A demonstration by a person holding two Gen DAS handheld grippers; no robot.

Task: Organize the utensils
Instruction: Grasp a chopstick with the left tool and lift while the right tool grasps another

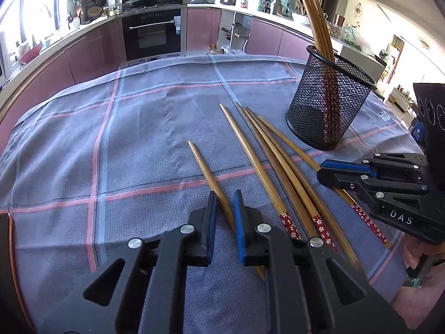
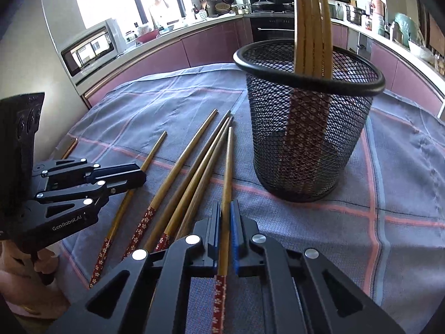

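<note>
Two hand-held grippers work over a desk point(image 1: 83, 139) covered with a grey-blue checked cloth point(image 1: 139, 117). Left hand-held gripper point(image 1: 225, 203): jaws narrow, clamped on one wooden chopstick point(image 1: 207, 172) that lies apart from the rest, its thin tip pointing toward 11 o'clock in the left wrist view. Right hand-held gripper point(image 2: 225, 217): jaws narrow, clamped on another chopstick point(image 2: 228, 167) whose tip points to 12 o'clock and whose red flowered end point(image 2: 219, 300) runs back under the camera. Between the two grippers three more loose chopsticks point(image 2: 180, 167) lie fanned on the cloth, touching or crossing near their red ends. Black mesh cup point(image 2: 308, 139) stands upright at 1 o'clock of the right gripper, near the loose sticks. Several chopsticks point(image 2: 313, 27) already stand in it, red ends down, leaning on the rim.
</note>
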